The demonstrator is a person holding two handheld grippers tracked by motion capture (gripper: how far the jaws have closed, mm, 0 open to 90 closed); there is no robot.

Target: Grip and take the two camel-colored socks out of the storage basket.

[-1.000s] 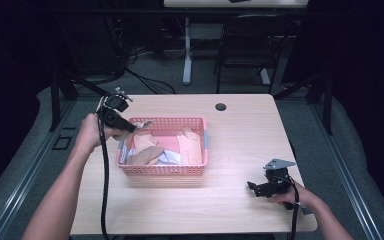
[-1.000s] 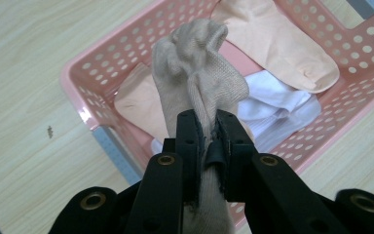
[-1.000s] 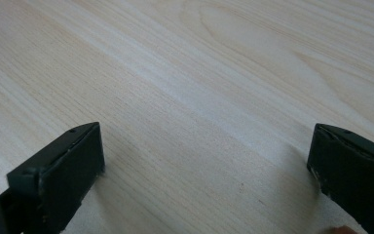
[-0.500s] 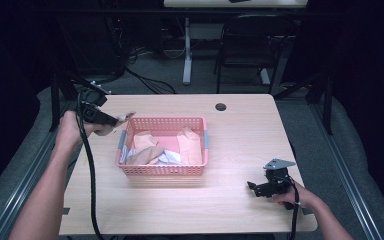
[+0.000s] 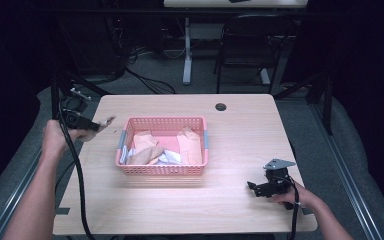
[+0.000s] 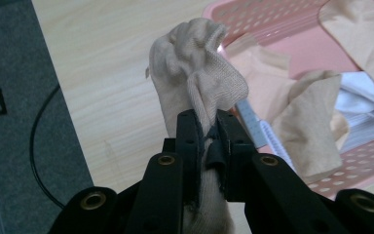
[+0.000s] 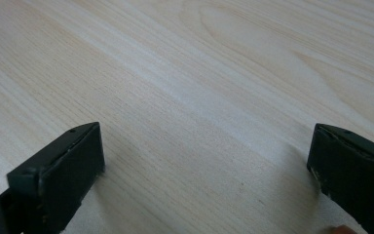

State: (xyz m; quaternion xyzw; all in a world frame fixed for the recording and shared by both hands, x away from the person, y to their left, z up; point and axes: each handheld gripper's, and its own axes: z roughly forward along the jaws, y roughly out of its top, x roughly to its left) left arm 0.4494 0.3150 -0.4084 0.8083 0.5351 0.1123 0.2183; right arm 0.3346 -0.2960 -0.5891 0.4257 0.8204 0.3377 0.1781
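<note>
A pink plastic basket stands at the middle of the wooden table and holds several beige and white cloth pieces. My left gripper hangs over the table's left edge, left of the basket, shut on a beige sock that sticks up between its jaws. In the left gripper view the basket lies to the upper right. My right gripper rests low on the table near the front right corner, open, with bare wood between its jaws.
A small black round hole sits near the table's far edge. A black cable trails from the left gripper down the table's left side. Grey floor, a chair and table legs lie beyond the far edge.
My left gripper has drawn away from the basket to the left, carrying the beige sock out over the table's left edge. The right gripper has stayed put.
</note>
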